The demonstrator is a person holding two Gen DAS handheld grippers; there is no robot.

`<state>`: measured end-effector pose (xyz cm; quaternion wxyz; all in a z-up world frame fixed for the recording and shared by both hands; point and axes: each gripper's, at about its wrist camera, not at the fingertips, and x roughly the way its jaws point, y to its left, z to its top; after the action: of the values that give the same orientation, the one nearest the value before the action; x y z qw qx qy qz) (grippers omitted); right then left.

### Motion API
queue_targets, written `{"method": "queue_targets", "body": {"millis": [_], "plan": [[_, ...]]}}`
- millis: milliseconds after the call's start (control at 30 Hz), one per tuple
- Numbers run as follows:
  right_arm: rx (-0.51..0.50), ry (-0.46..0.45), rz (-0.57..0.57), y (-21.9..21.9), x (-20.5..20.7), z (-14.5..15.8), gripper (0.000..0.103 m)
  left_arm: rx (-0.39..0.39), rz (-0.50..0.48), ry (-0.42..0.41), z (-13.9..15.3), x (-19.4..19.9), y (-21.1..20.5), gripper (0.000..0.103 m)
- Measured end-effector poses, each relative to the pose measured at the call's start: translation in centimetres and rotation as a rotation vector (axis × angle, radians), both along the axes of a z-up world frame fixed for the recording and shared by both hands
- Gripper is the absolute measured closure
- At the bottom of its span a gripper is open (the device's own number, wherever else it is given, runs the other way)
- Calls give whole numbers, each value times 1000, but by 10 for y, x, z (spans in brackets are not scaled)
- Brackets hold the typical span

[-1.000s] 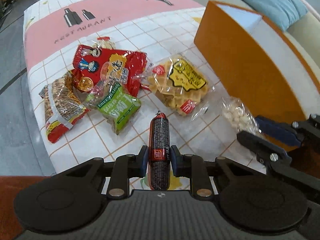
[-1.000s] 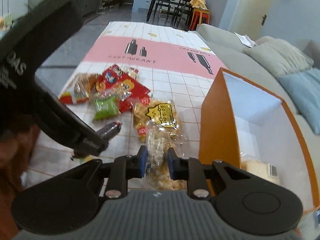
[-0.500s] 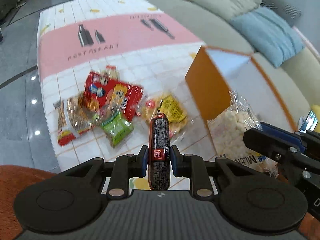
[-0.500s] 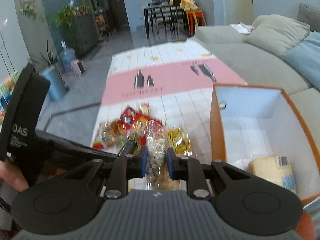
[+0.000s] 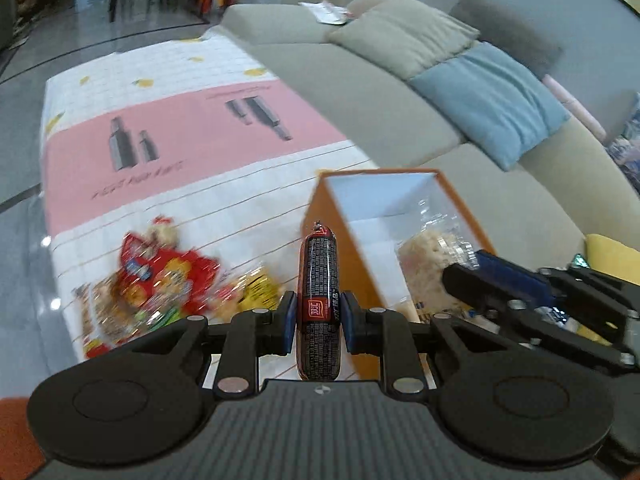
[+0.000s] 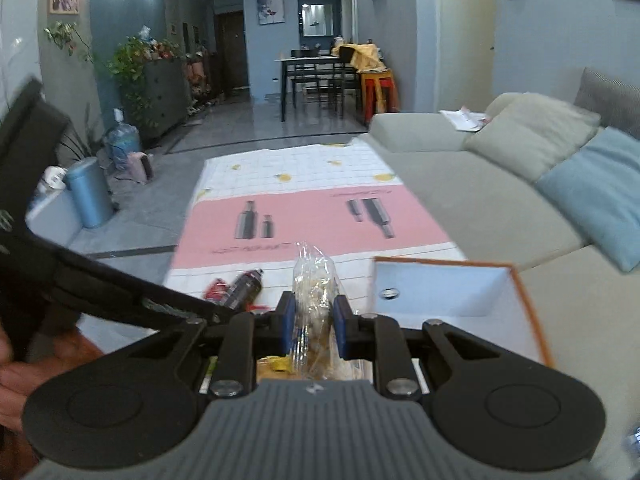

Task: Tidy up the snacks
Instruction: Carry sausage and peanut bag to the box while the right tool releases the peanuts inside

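Observation:
My left gripper (image 5: 317, 317) is shut on a dark sausage stick (image 5: 319, 280) with red ends, held upright above the table. My right gripper (image 6: 313, 319) is shut on a clear bag of pale puffed snacks (image 6: 314, 280); the same clear bag (image 5: 430, 250) hangs over the orange box (image 5: 400, 204) in the left wrist view, with the right gripper (image 5: 472, 276) beside it. The orange box (image 6: 452, 292) is white inside and open on top. In the right wrist view the sausage stick (image 6: 245, 285) pokes out beyond the left gripper's arm.
Several snack packets (image 5: 168, 276), red, green and yellow, lie blurred on the checked and pink tablecloth (image 5: 192, 136). A grey sofa (image 5: 360, 92) with beige and blue cushions (image 5: 488, 100) runs along the right. A hand (image 6: 16, 376) shows at the left edge.
Both grippers have risen from the table with their snacks. The clear bag now hangs over the orange box's opening. The views have tilted up toward the sofa and room.

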<state>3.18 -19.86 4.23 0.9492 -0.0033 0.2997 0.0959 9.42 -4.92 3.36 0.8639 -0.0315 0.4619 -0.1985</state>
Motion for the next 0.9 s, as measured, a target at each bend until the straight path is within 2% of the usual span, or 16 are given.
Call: {"method": "queue_targets", "body": {"millis": [233,500,900], "plan": [[-84,48,-60,-42,16,-18,85,16,-82,-9,1,20,-51,78],[-138,142,-87,-87,36,-56,85,69,-169,22,-19,43,-106,77],[-274,234,-28,-101,64,-108,85,177,-251,89,-65,71,-153,77]]}}
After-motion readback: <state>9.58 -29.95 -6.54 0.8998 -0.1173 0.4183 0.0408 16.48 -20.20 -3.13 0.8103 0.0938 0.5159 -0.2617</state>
